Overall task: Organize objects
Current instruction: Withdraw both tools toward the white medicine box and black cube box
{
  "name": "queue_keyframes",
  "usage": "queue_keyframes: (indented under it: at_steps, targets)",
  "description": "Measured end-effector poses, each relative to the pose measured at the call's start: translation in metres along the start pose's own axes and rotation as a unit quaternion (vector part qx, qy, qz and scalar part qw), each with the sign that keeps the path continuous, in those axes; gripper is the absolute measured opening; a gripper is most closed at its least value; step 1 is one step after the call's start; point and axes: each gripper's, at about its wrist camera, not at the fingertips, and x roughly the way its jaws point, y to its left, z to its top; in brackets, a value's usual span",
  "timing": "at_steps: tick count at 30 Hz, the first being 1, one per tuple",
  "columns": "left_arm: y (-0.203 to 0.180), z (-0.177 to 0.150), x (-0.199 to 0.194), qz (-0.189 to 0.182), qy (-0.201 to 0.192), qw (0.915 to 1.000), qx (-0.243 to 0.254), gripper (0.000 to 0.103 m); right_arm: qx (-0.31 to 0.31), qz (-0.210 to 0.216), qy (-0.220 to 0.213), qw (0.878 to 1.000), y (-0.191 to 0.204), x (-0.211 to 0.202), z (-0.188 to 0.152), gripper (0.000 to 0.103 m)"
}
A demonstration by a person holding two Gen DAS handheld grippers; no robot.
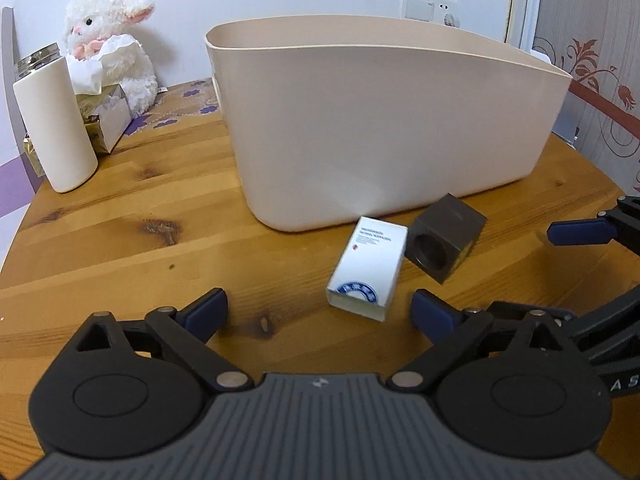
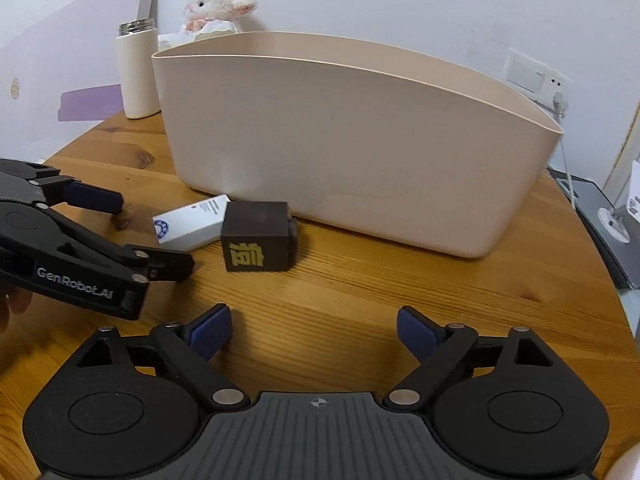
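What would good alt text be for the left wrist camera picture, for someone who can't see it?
An open two-fingered tool hovers over a wooden table, facing a small white box lying beside a dark cube, both before a large beige bin. A white bottle and plush toy stand at the far left; another tool's open fingers enter from the right.

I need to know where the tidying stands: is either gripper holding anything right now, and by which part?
Nothing is held. The left gripper and right gripper are both open above the table.

One beige bin (image 1: 384, 128), one white carton (image 1: 366, 270), one dark cube (image 1: 446, 238), one white bottle (image 1: 54, 124), one plush lamb (image 1: 112, 40), one tissue box (image 1: 110, 120), two claws, left claw (image 1: 320, 312) and right claw (image 2: 314, 330)
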Motion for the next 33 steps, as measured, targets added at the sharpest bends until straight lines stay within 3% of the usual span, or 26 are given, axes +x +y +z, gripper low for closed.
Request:
queue_keyframes:
  at_steps: [12, 20, 29, 33]
  targets:
    - [0.016, 0.008, 0.012, -0.014, -0.008, 0.9998, 0.011, 0.099, 0.000, 0.020, -0.019, 1.000, 0.010, 0.023, 0.015, 0.098]
    - [0.021, 0.011, 0.015, -0.007, -0.015, 0.9999, 0.002, 0.097, -0.020, 0.007, -0.041, 0.999, 0.014, 0.029, 0.020, 0.096]
    - [0.020, 0.016, 0.018, -0.015, -0.019, 0.9997, -0.006, 0.087, -0.039, 0.022, -0.060, 0.997, 0.015, 0.028, 0.024, 0.071]
    - [0.016, 0.019, 0.019, -0.032, -0.024, 0.9992, -0.002, 0.078, -0.038, 0.039, -0.061, 0.997, 0.015, 0.027, 0.025, 0.053]
